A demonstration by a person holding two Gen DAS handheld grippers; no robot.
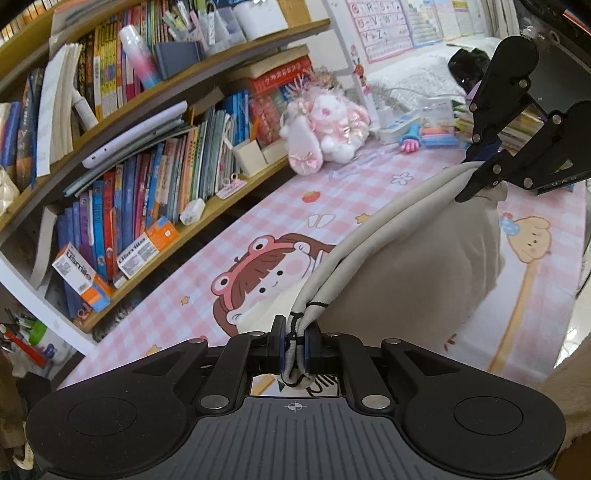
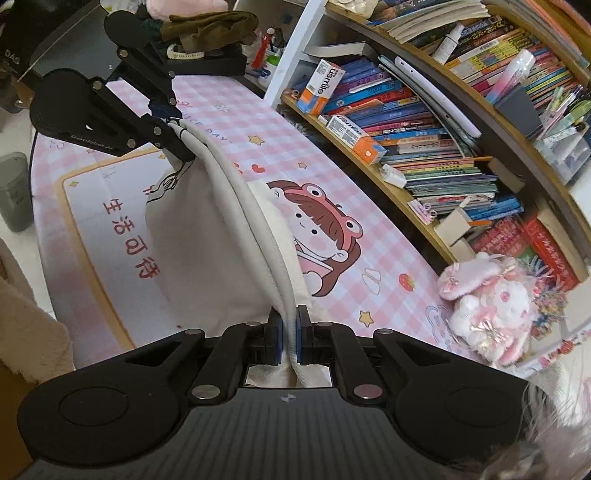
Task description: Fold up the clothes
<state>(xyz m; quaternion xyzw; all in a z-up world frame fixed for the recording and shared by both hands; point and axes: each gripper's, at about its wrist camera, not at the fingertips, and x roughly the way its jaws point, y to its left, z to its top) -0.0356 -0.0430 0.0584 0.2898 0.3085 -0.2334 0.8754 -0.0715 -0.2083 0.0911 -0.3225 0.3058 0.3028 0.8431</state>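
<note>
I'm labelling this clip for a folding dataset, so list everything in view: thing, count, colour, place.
garment: one, off-white with a black print, its doubled edge stretched between both tools, the rest hanging to the table
tablecloth: one, pink check with a cartoon girl in a frog hat, covering the table
plush rabbit: one, pink and white, far end of the table by the shelves
bookshelf: one, wood, packed with many-coloured books, along the table's side
usmile boxes: two, white and orange, lower shelf
alphabet poster: one, pink-edged, on the wall
left tool: one, black, shut on the garment
right tool: one, black, shut on the garment
</note>
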